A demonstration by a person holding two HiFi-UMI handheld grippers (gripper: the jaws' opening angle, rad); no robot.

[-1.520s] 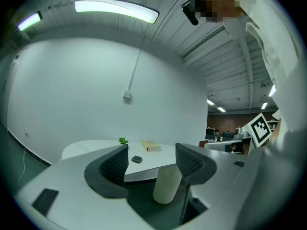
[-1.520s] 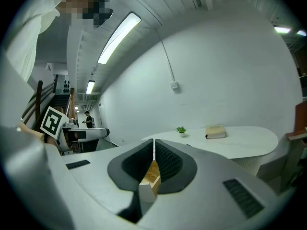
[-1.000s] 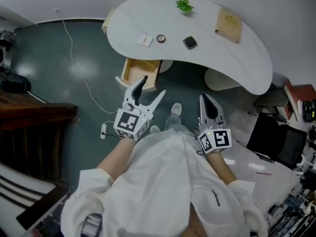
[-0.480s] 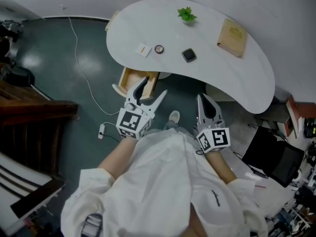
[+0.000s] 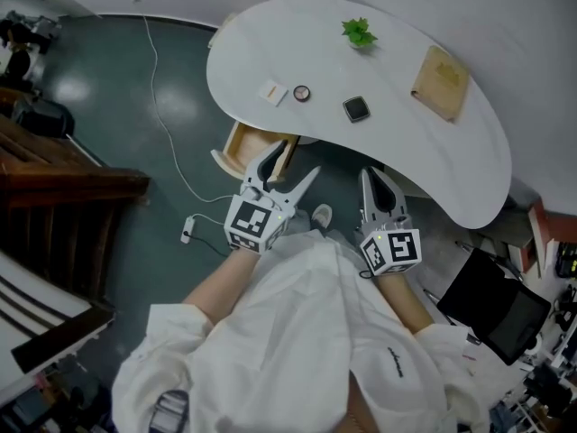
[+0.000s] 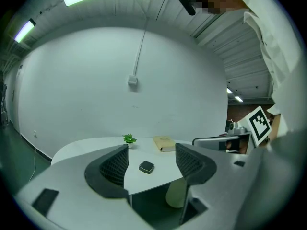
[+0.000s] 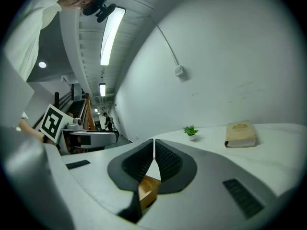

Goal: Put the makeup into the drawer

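Observation:
On the white curved table (image 5: 469, 165) lie a dark square compact (image 5: 356, 108), a round compact (image 5: 301, 93) and a small pale flat item (image 5: 272, 92). An open wooden drawer (image 5: 251, 146) hangs under the table's near left edge. My left gripper (image 5: 290, 165) hovers just short of the drawer, open and empty. In the left gripper view the left gripper (image 6: 151, 159) frames the distant square compact (image 6: 147, 166). My right gripper (image 5: 375, 180) is shut and empty, in front of the table edge. Through the right gripper (image 7: 154, 146) the drawer (image 7: 148, 189) shows below.
A small potted plant (image 5: 360, 32) and a tan book (image 5: 441, 83) sit at the table's far side. A white cable with a plug block (image 5: 187, 235) trails over the dark floor. Dark wooden steps (image 5: 63, 197) stand left, and a black flat object (image 5: 491, 300) right.
Both grippers have moved forward toward the table and drawer, and the table sits closer and further right in the head view. Neither gripper's jaws changed.

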